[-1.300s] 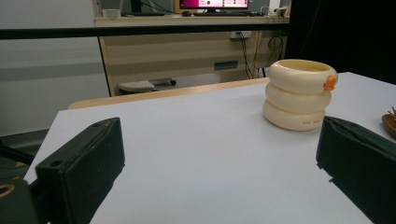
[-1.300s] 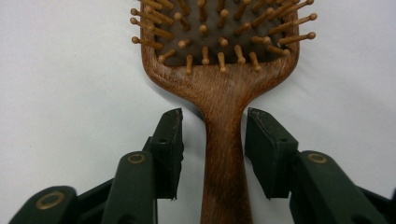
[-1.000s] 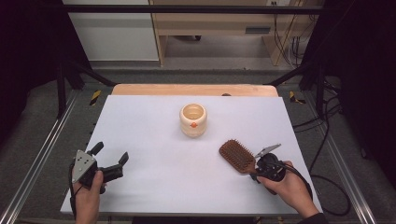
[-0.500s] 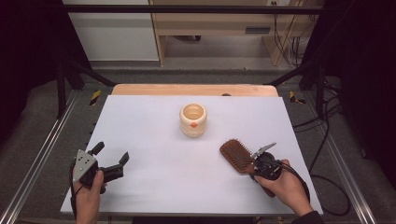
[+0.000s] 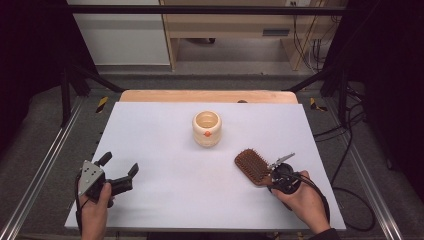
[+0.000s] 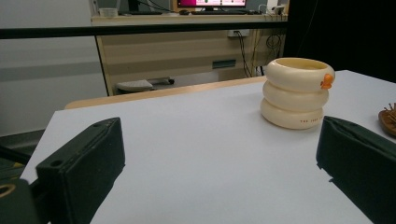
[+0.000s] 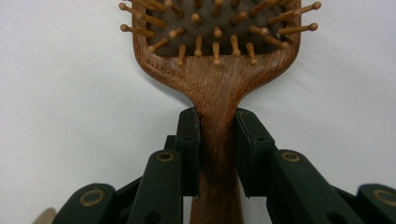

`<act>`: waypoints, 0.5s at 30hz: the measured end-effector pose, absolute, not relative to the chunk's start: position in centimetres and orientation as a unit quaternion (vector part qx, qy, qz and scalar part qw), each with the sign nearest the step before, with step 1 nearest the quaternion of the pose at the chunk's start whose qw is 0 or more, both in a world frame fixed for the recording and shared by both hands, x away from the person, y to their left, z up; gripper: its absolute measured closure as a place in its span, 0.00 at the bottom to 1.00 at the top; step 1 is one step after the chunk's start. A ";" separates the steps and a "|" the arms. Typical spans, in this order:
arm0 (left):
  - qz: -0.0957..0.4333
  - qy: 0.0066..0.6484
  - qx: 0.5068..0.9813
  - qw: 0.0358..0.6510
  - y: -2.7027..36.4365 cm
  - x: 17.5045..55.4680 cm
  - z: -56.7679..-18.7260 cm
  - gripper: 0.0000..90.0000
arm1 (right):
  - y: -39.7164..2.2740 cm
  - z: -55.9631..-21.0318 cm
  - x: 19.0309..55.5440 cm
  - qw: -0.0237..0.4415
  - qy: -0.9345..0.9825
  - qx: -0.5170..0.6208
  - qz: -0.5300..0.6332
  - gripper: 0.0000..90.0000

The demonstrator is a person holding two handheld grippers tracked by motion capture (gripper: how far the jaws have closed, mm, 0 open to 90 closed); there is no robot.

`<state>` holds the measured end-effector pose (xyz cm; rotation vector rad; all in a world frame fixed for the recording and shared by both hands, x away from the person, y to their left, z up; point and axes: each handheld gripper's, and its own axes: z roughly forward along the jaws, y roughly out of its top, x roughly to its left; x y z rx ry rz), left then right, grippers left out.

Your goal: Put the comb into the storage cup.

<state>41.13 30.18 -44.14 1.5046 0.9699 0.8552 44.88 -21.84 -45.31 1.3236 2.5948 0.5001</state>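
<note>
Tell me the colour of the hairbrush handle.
Reddish-brown wood; the hairbrush handle shows best in the right gripper view.

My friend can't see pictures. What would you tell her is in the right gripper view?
A wooden hairbrush lies bristles-up on a white table, with the right gripper closed on its handle, one black jaw pressing each side. The jaws have just been closing.

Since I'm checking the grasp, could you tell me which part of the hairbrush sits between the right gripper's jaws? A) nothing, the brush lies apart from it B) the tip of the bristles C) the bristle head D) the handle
D: in the right gripper view the right gripper has its two black jaws pressed against either side of the hairbrush handle, just below the bristle head.
</note>
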 end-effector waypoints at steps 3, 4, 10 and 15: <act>0.360 0.410 0.634 0.548 30.2 41.1 -44.1 0.01 | -21.9 -45.2 44.6 0.100 0.871 0.447 0.179 0.81; 0.360 0.410 0.634 0.548 30.2 41.1 -44.1 0.01 | -22.0 -45.2 44.5 0.103 0.868 0.450 0.184 0.81; 0.359 0.408 0.635 0.549 30.2 41.1 -44.1 0.01 | -22.2 -44.8 44.3 0.126 0.854 0.452 0.225 0.81; 0.354 0.401 0.641 0.550 29.6 41.0 -44.0 0.02 | -22.0 -44.0 44.1 0.147 0.839 0.450 0.270 0.81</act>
